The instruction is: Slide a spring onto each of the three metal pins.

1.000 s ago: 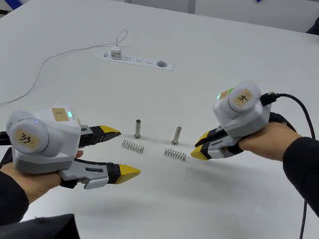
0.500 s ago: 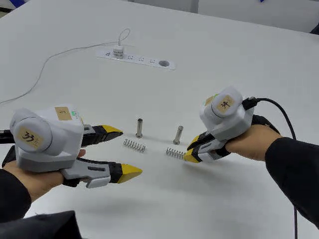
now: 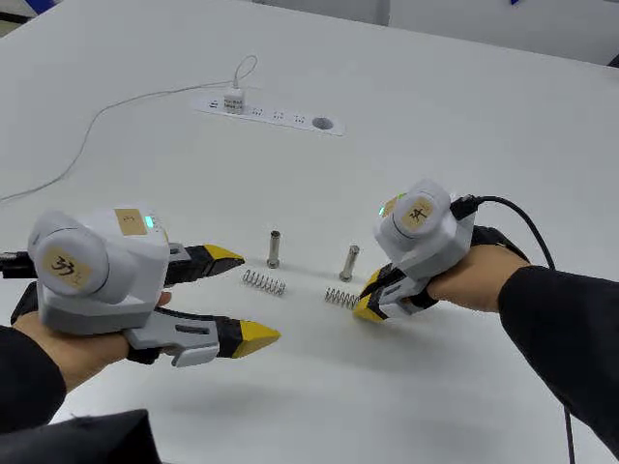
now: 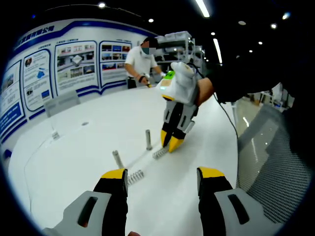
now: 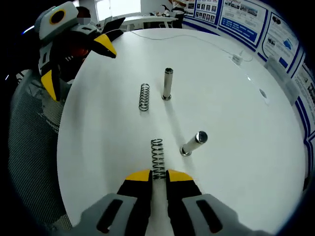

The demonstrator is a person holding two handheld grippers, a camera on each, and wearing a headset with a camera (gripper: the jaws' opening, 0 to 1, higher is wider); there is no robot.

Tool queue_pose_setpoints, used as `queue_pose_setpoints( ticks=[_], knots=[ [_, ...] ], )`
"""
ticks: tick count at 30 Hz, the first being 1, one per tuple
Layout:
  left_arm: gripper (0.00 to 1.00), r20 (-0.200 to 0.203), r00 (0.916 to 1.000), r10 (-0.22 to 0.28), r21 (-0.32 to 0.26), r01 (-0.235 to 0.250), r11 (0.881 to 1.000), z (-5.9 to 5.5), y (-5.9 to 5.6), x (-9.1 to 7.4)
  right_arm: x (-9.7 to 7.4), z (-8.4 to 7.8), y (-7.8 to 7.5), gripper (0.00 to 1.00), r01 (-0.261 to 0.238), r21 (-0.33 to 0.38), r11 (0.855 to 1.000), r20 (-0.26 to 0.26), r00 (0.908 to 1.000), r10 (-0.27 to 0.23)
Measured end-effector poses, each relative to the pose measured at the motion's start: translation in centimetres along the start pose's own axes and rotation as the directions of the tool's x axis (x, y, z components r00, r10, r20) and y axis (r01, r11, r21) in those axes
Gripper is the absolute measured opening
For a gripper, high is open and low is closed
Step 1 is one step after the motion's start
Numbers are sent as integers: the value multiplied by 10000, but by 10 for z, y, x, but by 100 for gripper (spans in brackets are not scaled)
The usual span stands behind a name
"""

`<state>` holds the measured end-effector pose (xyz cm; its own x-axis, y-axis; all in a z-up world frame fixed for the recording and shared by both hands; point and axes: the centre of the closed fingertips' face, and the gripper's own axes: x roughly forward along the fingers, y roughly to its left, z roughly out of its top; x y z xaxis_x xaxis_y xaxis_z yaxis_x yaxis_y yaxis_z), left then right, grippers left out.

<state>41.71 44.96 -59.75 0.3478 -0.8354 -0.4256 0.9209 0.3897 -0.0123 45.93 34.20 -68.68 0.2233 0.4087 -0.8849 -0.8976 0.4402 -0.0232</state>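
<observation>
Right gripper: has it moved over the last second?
Yes. The right gripper has moved left toward the right-hand pin, and its jaws now pinch the end of the spring beside it.

you can read "33" on the tan sticker on your left gripper, on its round cap, and "34" on the matching sticker on your right gripper. the smaller tan label atop the left gripper and the lettering on the wall posters are too small to read.
</observation>
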Motion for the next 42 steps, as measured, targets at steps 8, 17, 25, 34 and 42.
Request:
queue_pose_setpoints(
  ticks=[8,17,25,34,42],
  knots=[
    [57,-68,9999,-86,14,86,10000,-1,-2,2,0,0,1,12,-104,6,9999,-123,9999,104],
    [55,-185,9992,-355,117,358,9993,-1,-9,10,-9,1,10,11,-290,-47,9996,-111,9995,290],
    [51,-451,9956,-823,401,841,9956,-4,-18,20,-29,17,33,11,-650,-775,9949,20,9979,654],
    [45,-532,9919,-1152,610,1184,9911,-4,-23,28,-44,37,59,11,-1073,-1580,9816,253,9933,1126],
    [38,-570,9864,-1542,1030,1594,9818,-1,-34,34,-48,45,74,11,-1305,-2189,9670,232,9900,1389]
  ],
)
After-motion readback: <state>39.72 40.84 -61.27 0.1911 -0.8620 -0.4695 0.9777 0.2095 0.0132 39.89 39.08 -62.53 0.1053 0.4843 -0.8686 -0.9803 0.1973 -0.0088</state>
